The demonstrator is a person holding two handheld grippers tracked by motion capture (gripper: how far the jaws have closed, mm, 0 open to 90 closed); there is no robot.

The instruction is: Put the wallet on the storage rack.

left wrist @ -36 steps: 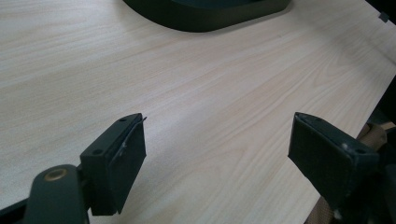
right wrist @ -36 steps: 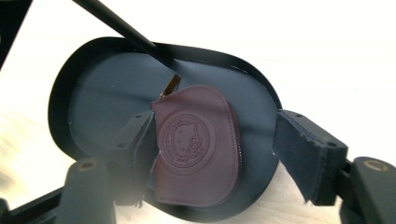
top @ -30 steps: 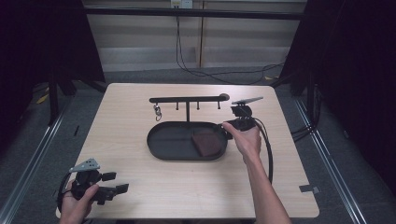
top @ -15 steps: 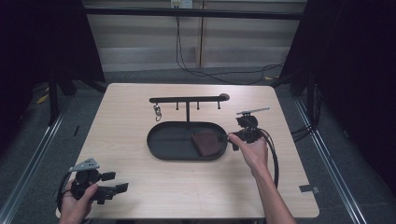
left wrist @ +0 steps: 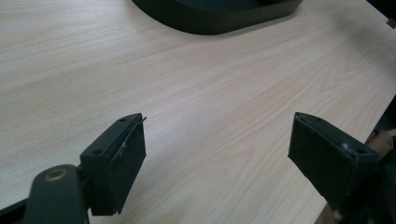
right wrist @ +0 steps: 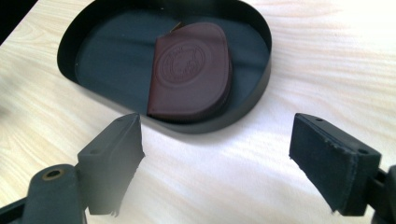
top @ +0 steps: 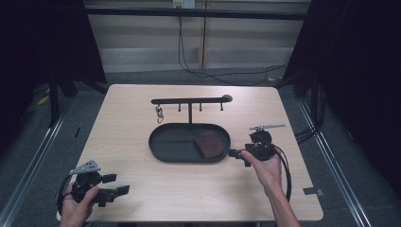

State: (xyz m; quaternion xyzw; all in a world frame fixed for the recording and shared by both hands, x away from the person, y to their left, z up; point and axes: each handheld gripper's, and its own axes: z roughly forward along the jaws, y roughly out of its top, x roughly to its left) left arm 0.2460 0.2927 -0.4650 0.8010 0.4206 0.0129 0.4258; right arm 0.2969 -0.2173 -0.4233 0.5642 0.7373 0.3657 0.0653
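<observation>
Right gripper [top: 239,156]: jaws spread wide, nothing between them, held just off the right end of the black oval tray [top: 163,153], pointing at it. In the right gripper view its pads [right wrist: 329,163] frame the tray's near wall [right wrist: 219,122]. Brown leather pouch [right wrist: 190,72] lies flat in the tray, right-hand part in the high view [top: 210,144], apart from both grippers.

Left gripper [top: 116,190]: jaws also wide apart and empty, low over the near left corner of the table [top: 127,123], well apart from the tray.

Surface: light wood-grain tabletop, bare around both grippers. Black rail with pegs [top: 189,100] stands behind the tray; a small metal clip [top: 159,113] hangs near its left end.

Room: dark curtains either side, pale panelled wall behind, cable [top: 208,75] trailing on the grey floor.

Hard to make out: embossed round mark on pouch unreadable; pouch's far corner in shadow. The left gripper view cuts off the tray [left wrist: 210,21] at the top edge.
</observation>
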